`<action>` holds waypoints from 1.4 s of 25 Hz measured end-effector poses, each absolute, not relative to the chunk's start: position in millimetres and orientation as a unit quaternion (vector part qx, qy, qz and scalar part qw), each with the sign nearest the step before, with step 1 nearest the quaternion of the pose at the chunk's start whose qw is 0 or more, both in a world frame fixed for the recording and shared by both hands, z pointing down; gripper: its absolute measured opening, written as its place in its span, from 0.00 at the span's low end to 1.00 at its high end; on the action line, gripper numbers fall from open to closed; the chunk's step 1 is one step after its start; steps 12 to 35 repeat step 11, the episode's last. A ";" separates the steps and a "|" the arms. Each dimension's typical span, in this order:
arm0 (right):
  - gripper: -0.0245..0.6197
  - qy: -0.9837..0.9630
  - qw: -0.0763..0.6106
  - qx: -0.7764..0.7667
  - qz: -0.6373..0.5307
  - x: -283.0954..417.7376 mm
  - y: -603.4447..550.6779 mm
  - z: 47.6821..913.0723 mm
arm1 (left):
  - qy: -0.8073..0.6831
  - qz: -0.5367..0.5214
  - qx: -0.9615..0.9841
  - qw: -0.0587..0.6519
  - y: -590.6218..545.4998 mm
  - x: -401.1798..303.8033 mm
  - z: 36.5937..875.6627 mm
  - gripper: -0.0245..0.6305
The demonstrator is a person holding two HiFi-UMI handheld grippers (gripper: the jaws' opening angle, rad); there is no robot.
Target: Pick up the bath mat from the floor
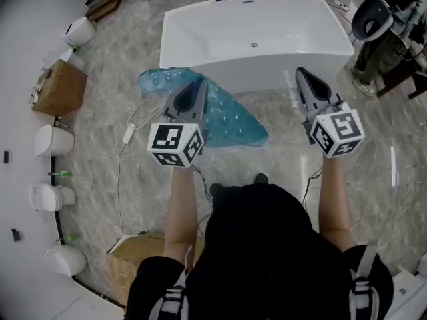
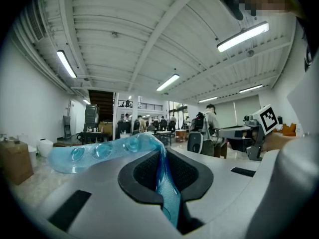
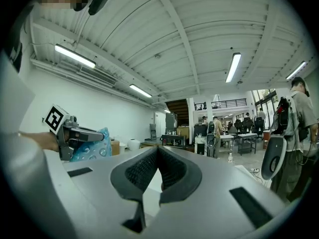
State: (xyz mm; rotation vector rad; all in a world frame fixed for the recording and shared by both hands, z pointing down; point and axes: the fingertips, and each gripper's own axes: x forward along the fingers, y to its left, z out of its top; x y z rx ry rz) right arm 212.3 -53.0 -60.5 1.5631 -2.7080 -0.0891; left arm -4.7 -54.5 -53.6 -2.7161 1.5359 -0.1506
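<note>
Grip of left hand-held gripper (image 1: 193,89): pressed onto a thin fold of translucent blue bath mat (image 1: 233,122), held edge-on between dark ribbed pads. Pointing level toward 12 o'clock, at white bathtub (image 1: 193,25) just beyond.

Mat raised at the pinched end, bubbled with suction cups, draped down toward 4 o'clock from the jaws. Far corner low over the marbled floor (image 1: 113,112); impossible to tell from above whether touching or clear.

Right hand-held gripper (image 1: 303,77) well apart at 3 o'clock, tips pressed together on nothing, off the mat.

For a clean finish to the lift:
- Hold the left pinch firm, with only a narrow fold between the pads and smooth plastic likely to slip.
- Raise straight up instead of dragging, to peel any clinging cups off the floor.
- Stay back from the tub wall at 12 o'clock, to avoid snagging the hanging part.
- Consider spreading the right jaws and taking the loose corner at 4 o'clock, to share the load and calm any swing.
- Watch the white cable (image 1: 127,135) on the floor at 8 o'clock.
</note>
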 end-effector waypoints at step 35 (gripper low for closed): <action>0.06 -0.869 0.009 0.494 -0.026 204.0 -33.6 -49.0 | 0.499 -0.053 -0.865 0.002 -36.5 -15.7 -40.4 0.09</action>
